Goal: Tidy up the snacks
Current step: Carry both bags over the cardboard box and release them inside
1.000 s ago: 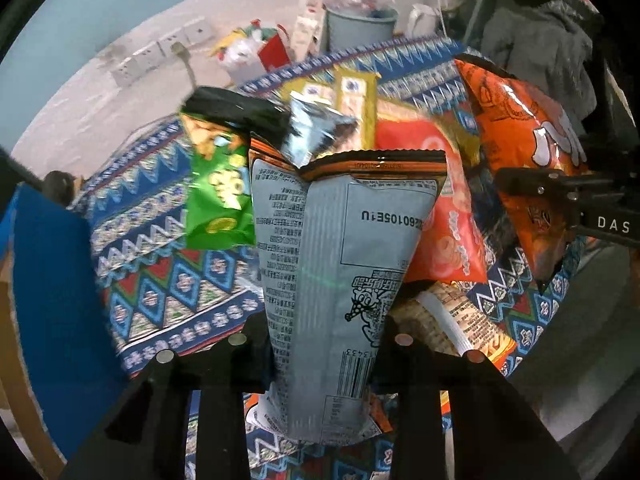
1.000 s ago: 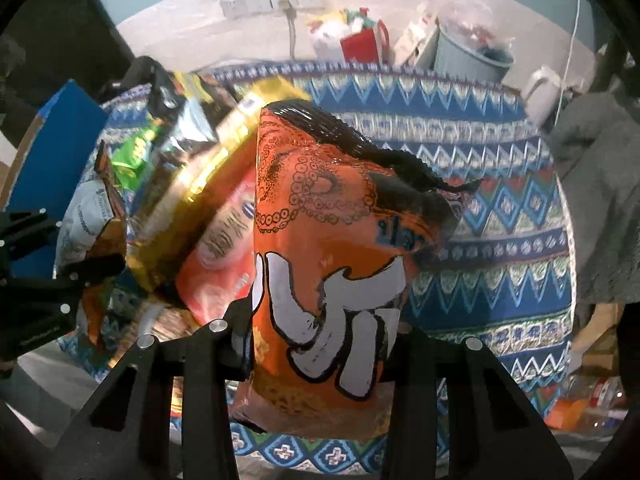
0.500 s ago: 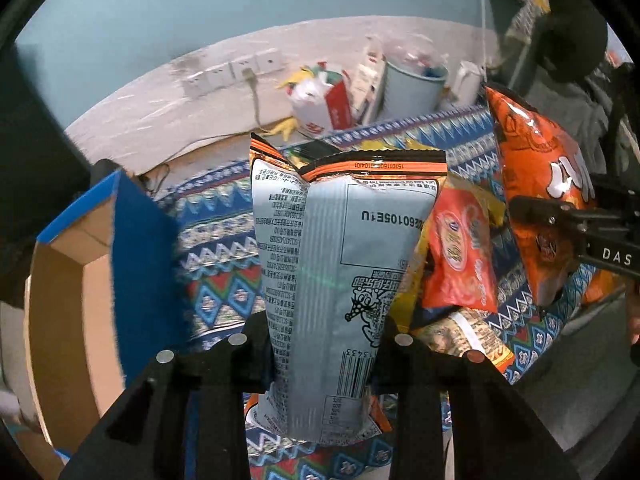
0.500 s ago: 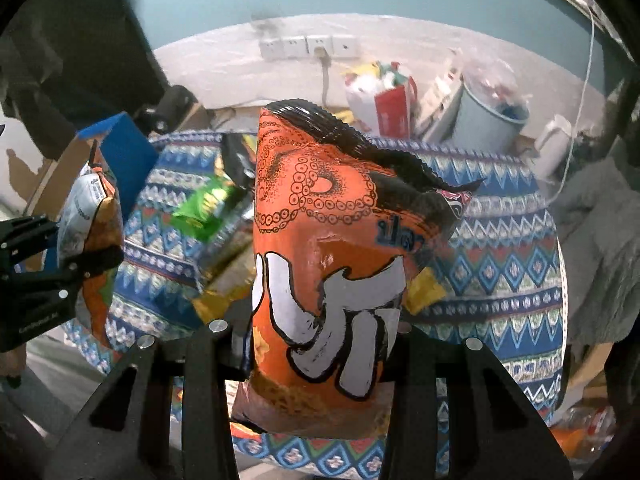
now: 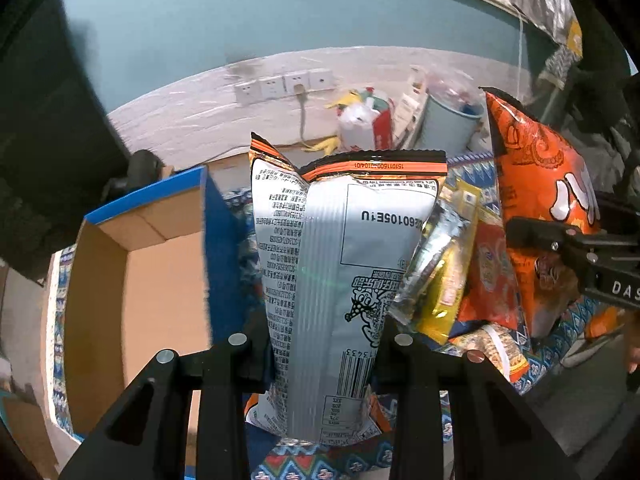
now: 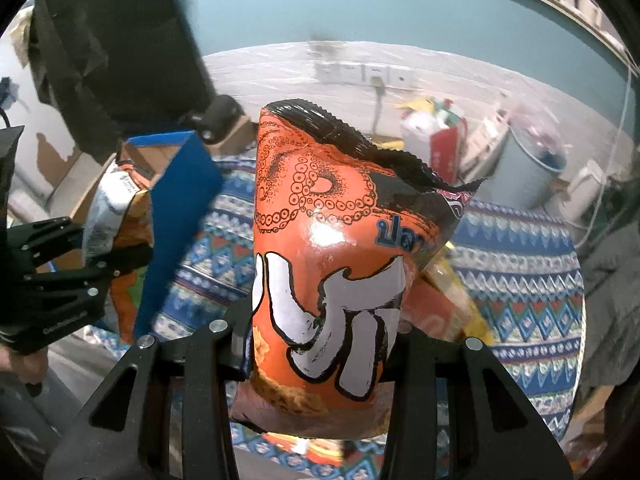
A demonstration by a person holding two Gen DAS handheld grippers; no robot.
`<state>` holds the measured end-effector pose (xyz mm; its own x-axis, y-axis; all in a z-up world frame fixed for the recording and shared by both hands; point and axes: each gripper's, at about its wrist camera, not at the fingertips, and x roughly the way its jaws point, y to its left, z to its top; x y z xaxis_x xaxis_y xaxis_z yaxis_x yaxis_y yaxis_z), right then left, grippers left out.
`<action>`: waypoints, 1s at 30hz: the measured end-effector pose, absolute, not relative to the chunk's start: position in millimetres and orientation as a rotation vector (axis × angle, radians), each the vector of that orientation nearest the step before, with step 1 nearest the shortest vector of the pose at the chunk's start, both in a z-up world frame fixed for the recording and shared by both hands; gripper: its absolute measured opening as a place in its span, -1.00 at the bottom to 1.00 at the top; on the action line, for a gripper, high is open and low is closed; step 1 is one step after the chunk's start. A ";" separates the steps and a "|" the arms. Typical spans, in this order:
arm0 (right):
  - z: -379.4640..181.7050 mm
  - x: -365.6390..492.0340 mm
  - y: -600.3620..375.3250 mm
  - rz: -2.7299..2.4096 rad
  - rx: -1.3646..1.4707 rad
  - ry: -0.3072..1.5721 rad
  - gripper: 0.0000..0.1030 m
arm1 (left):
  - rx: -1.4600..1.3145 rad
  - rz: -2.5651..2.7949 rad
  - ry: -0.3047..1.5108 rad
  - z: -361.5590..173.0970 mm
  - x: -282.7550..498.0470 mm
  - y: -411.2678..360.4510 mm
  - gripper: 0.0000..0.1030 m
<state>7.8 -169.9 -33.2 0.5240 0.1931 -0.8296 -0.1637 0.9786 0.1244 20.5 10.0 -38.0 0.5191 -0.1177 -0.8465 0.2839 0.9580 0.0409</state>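
Left gripper (image 5: 326, 340) clamped narrow on the lower part of a silver bag (image 5: 340, 264), printed back facing the camera, bag standing tall above the jaws. Right gripper (image 6: 320, 332) likewise pinched tight on an orange bag (image 6: 332, 248), upright and puffed with air. Open cardboard box (image 5: 152, 272) with a blue rim lying at 9 o'clock in the left wrist view, apparently the likely drop spot. Remaining snack pile (image 5: 460, 272) heaped at 3 o'clock on the patterned cloth (image 6: 520, 272). Main risk, as a judgement: slick, air-filled film sliding out of a low, narrow pinch during the swing toward the box. Also possible: the two tall bags knocking together, being held side by side, or a bag top catching the blue box wall. Squeezing harder likely to crush the contents.
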 end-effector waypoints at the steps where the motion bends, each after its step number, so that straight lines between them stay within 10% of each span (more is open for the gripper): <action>1: -31.7 9.7 -164.4 0.223 0.029 0.995 -0.23 | 0.176 -0.236 0.996 -37.2 21.1 14.7 -0.35; 30: -23.2 72.2 12.1 0.438 -0.063 1.000 -0.23 | -0.135 -0.073 0.983 -31.4 24.4 176.3 -0.39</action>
<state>72.2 12.1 -23.2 0.4610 0.3276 -0.8248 -0.3844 0.9114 0.1471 24.4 176.3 -31.4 0.5532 -0.1226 -0.8240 0.0003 0.9891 -0.1470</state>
